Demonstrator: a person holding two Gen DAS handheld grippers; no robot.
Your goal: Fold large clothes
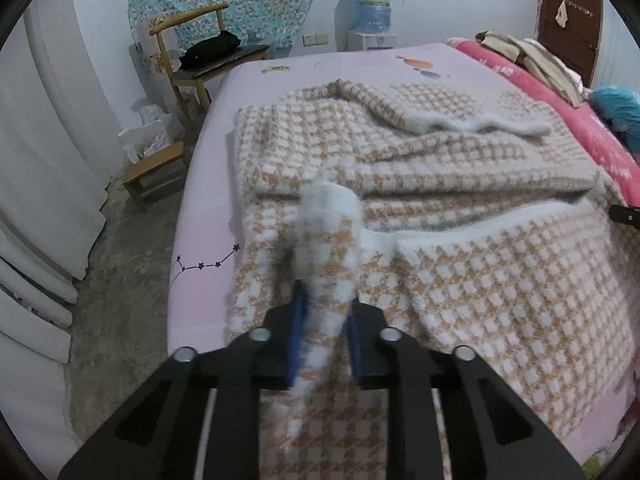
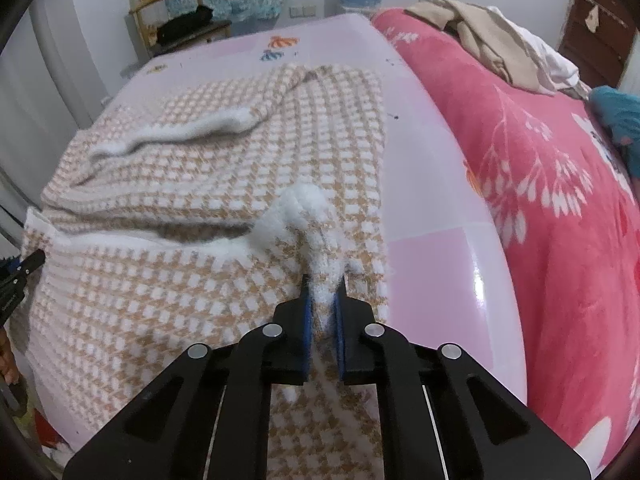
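A large fuzzy garment (image 1: 420, 168) in an orange-and-white houndstooth weave lies spread on the pink bed sheet (image 1: 208, 232), partly folded, with white trim showing. My left gripper (image 1: 325, 300) is shut on a bunched fold at the garment's near left edge, the fabric squeezed between its blue pads. In the right wrist view the same garment (image 2: 224, 176) fills the middle, and my right gripper (image 2: 323, 288) is shut on a raised fold with white trim at its near right edge. The tip of the other gripper (image 2: 32, 260) pokes in at the far left.
A red floral blanket (image 2: 540, 184) covers the right side of the bed, with beige clothes (image 2: 492, 44) and a teal item (image 2: 616, 116) on it. Left of the bed stand a wooden chair (image 1: 200, 60), a low stool (image 1: 156, 172) and white curtains (image 1: 36, 184).
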